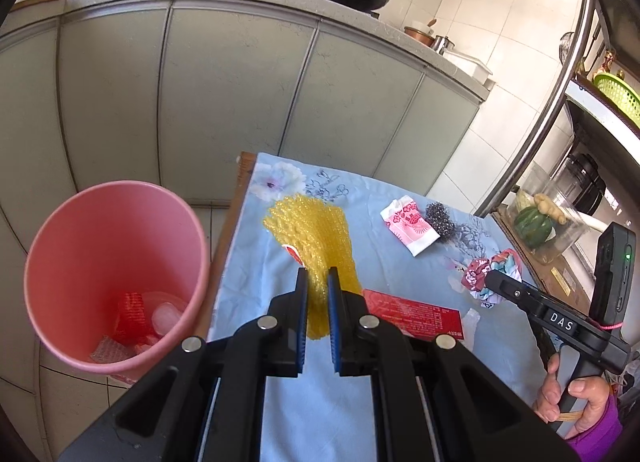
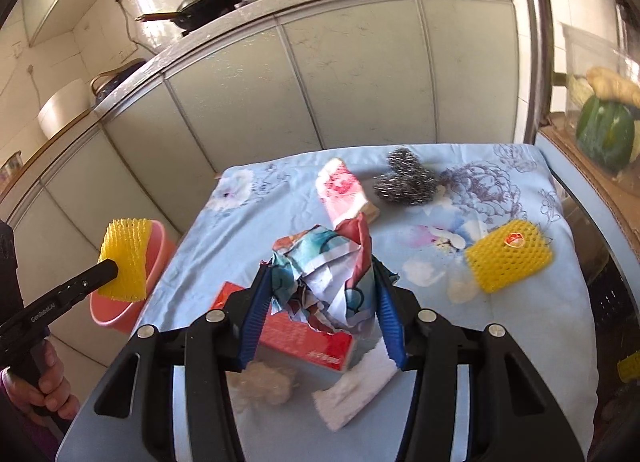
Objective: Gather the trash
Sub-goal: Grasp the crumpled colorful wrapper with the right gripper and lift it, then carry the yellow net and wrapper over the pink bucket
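We are holding a yellow foam fruit-net sleeve (image 1: 316, 246) clamped between the fingers of the left gripper (image 1: 318, 278); in the left wrist view it fills the centre of the frame, and in the right wrist view it is hanging at the left edge, in front of the rim of the pink plastic bin (image 1: 112, 274). The bin is sitting at lower left in the left wrist view, beside the table edge, with a few scraps already at its bottom.

The right gripper (image 2: 320, 294) is closing on a crumpled, colourfully printed paper wrapper (image 2: 324, 274) in the middle of its view, the blue pads pressing into both sides of the wad; it seems lifted clear of the red flat carton (image 2: 304, 336) beneath.

To drop well, we are judging that the sleeve needs carrying fully over the bin's mouth before the fingers part, since light foam may catch on the rim. Other trash is waiting on the blue floral tablecloth (image 2: 520, 322): a second yellow foam net (image 2: 510, 256) at right and a red-and-white packet (image 2: 344, 192) above centre.
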The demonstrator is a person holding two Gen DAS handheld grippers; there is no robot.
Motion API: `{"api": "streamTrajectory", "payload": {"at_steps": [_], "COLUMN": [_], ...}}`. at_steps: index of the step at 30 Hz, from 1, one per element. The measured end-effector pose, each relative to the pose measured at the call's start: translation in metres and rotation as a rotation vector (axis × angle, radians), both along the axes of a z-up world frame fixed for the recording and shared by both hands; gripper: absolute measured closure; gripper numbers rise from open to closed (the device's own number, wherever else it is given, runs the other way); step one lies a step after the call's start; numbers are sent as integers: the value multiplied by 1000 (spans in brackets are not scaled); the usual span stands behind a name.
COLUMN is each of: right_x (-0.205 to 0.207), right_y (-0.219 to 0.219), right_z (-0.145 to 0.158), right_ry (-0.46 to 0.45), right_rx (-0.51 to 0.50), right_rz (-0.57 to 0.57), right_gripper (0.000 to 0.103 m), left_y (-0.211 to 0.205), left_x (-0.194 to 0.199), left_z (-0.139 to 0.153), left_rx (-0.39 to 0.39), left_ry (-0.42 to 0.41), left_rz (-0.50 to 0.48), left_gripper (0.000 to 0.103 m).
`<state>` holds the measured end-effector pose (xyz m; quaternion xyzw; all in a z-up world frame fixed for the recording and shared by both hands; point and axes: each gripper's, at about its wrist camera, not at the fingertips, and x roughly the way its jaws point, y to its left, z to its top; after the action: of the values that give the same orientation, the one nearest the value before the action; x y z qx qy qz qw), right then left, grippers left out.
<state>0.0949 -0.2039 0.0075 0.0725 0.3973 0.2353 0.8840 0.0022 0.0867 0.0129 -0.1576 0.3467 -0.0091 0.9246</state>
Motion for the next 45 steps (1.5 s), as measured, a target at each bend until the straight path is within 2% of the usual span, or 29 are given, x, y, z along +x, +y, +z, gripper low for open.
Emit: {"api": "streamTrajectory", "payload": {"at_steps": [9,24,45], "right_x": [-25,-52,-37], "right_y": [59,189,278], "right_z": [17,23,-7], "right_ry": [-45,-97,-53], "right_rx": [-32,-94,-165], "right_rz": [137,420,543], "right_gripper": [52,52,52], "left_y": [43,120,139], "left_x": [-35,-66,-45], "left_z": [7,-10,-38], "left_rx": [30,65,129], "left_ry": [-30,33,123], "left_rz": [103,289,361], "left_gripper": [95,95,94]}}
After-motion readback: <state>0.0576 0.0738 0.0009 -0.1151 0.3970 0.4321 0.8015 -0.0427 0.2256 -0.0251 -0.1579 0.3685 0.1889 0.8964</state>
